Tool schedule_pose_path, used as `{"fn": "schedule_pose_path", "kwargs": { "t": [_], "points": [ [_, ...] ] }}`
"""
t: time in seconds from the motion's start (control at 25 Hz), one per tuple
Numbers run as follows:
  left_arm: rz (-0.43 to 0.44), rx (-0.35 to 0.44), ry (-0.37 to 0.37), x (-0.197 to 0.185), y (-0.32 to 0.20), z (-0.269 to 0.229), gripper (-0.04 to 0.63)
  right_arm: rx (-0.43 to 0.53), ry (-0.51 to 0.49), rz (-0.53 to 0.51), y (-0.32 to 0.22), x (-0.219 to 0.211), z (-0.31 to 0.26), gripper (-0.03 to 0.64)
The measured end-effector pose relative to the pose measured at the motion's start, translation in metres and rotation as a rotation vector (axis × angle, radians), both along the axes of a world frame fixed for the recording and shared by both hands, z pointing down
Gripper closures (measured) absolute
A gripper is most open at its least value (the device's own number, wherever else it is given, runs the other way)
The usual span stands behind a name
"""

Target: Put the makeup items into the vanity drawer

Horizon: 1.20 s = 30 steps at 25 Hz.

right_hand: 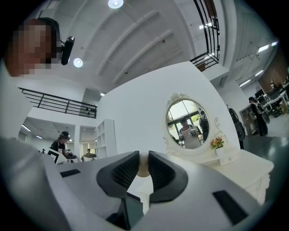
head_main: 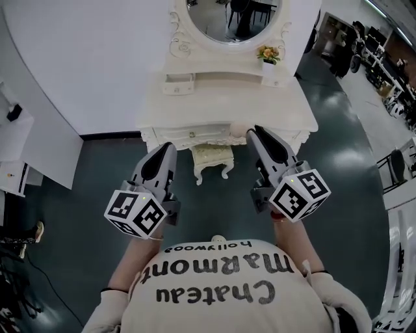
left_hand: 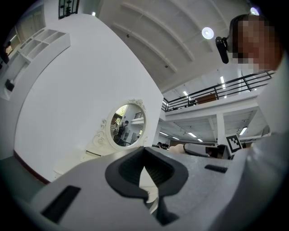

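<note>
— Any writing to record?
— Read on the person's shirt [head_main: 221, 289], upside down from the head view: "Chateau Marmont", with "Hollywood" in smaller letters nearer the collar. Nothing legible on the marker cubes [head_main: 135, 213], only black-and-white squares.
— State of the right gripper [right_hand: 143, 155]?
— Clenched on a small beige makeup item [right_hand: 143, 166], rounded, pinched between the two fingers [right_hand: 123, 173] close to their tips. Same item noted at those tips in the head view [head_main: 238, 131].
— And the left gripper [left_hand: 144, 151]?
— Closed tip to tip, with nothing between the fingers.
— Position of the desk [head_main: 221, 107]?
— White, ahead of both pairs of fingers. Front drawer [head_main: 195, 134] just beyond the tips, between the two grippers, closed; contents not visible. Oval mirror [head_main: 227, 19] farther ahead. Stool [head_main: 212, 158] tucked under the desk, below the gap between the grippers.
— Other containers?
— Small white pot [head_main: 268, 65] on the upper shelf, ahead of the right fingers, holding orange and pink flowers. Small upper drawer [head_main: 179, 84] ahead of the left fingers; inside not visible.
</note>
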<state>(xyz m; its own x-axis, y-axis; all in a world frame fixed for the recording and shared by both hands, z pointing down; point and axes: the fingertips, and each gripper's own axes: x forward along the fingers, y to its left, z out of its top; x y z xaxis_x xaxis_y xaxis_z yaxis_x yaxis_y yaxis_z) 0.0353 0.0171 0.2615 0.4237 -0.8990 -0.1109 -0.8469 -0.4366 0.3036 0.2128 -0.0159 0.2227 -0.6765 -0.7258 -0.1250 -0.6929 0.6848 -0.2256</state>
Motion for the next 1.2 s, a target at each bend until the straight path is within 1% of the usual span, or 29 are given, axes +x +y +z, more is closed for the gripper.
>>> {"fn": "schedule_pose_path", "kwargs": {
  "t": [0.08, 0.2, 0.24, 0.28, 0.32, 0.44, 0.48, 0.52, 0.6, 0.64, 0.8, 1.0, 1.08, 1.2],
  "points": [
    [-0.013, 0.001, 0.003, 0.018, -0.012, -0.002, 0.588, 0.001, -0.003, -0.012, -0.015, 0.019, -0.002, 0.535],
    [-0.011, 0.000, 0.012, 0.027, -0.072, -0.001, 0.588, 0.002, -0.008, -0.016, -0.077, 0.027, -0.003, 0.535],
    [-0.015, 0.001, 0.013, 0.028, -0.081, -0.001, 0.588, 0.002, -0.008, -0.021, -0.088, 0.028, -0.002, 0.535],
    [-0.022, 0.004, 0.014, 0.031, -0.075, -0.001, 0.588, 0.002, -0.008, -0.031, -0.084, 0.030, -0.002, 0.535],
    [-0.033, 0.008, 0.015, 0.036, -0.053, -0.001, 0.588, 0.003, -0.006, -0.045, -0.064, 0.033, -0.002, 0.535],
    [-0.069, 0.001, 0.012, 0.060, 0.061, 0.001, 0.588, -0.003, -0.005, -0.084, 0.044, 0.056, 0.001, 0.535],
    [-0.075, -0.005, 0.008, 0.071, 0.092, 0.002, 0.588, -0.009, -0.008, -0.091, 0.073, 0.066, 0.003, 0.535],
    [-0.081, -0.012, 0.005, 0.082, 0.113, 0.003, 0.588, -0.014, -0.013, -0.097, 0.093, 0.076, 0.004, 0.535],
    [-0.091, -0.025, -0.002, 0.090, 0.125, 0.008, 0.588, -0.024, -0.019, -0.105, 0.102, 0.084, 0.009, 0.535],
    [-0.094, -0.027, -0.008, 0.087, 0.120, 0.009, 0.588, -0.030, -0.021, -0.107, 0.096, 0.081, 0.012, 0.535],
    [-0.114, -0.049, -0.007, 0.048, 0.086, 0.019, 0.588, -0.056, -0.025, -0.115, 0.056, 0.045, 0.024, 0.535],
    [-0.118, -0.046, -0.009, 0.058, 0.092, 0.027, 0.588, -0.056, -0.013, -0.128, 0.062, 0.052, 0.033, 0.535],
    [-0.114, -0.043, -0.015, 0.050, 0.083, 0.027, 0.588, -0.056, -0.011, -0.125, 0.053, 0.044, 0.033, 0.535],
    [-0.112, -0.047, -0.027, 0.028, 0.063, 0.026, 0.588, -0.062, -0.005, -0.116, 0.033, 0.021, 0.031, 0.535]
  ]
}}
